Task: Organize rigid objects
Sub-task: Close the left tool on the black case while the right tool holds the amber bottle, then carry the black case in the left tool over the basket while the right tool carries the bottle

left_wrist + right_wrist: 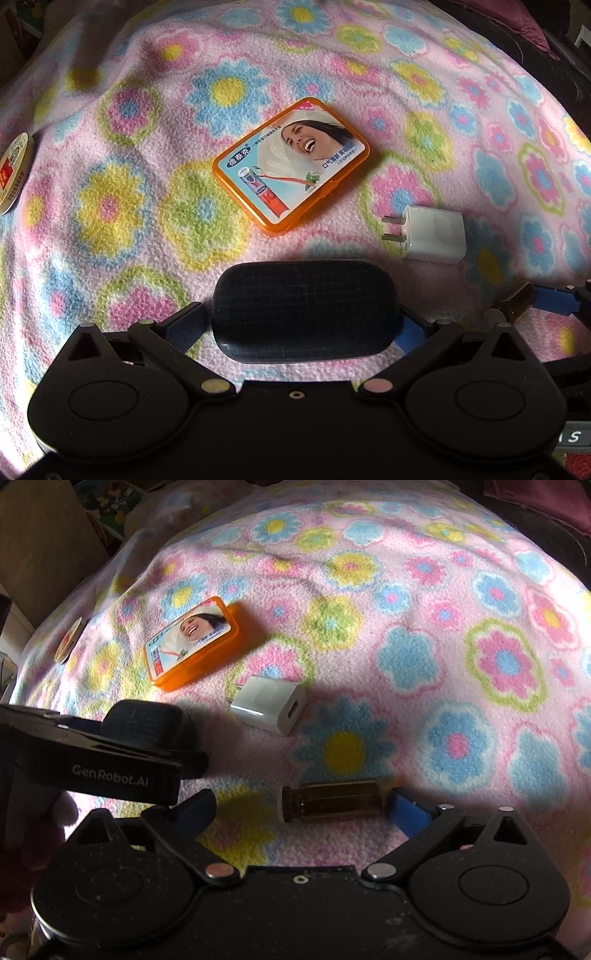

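1. Five rigid things are showing on the flowered blanket (110, 206): an orange box (290, 165), a white charger plug (432, 234), a black oval case (304, 310), a small brown vial (332, 800) and a round tin (14, 173).
2. Nothing is looking gathered into a container or a neat row yet, so I am judging the organizing to be at an early or middle stage, with most pieces still lying loose.
3. The left tool (304, 325) is holding the black oval case between its blue pads; the case is filling the gap from one finger to the other and sitting right in front of the tool's body.
4. The right tool (299, 810) is standing wide, and the brown vial is lying on its side between the fingers. One end is sitting close against the right blue pad (408, 810), while the left finger is standing well apart from the cap end, so the vial is not being gripped.
5. The white charger plug is lying just ahead of the left tool and to its right, and ahead of the right tool toward its left.
6. The orange box is resting farther ahead of both tools, flat, label up.
7. The round tin is sitting far off to the left, at the blanket's edge.
8. The plug, box and tin are looking untouched; I cannot tell where they are meant to go.
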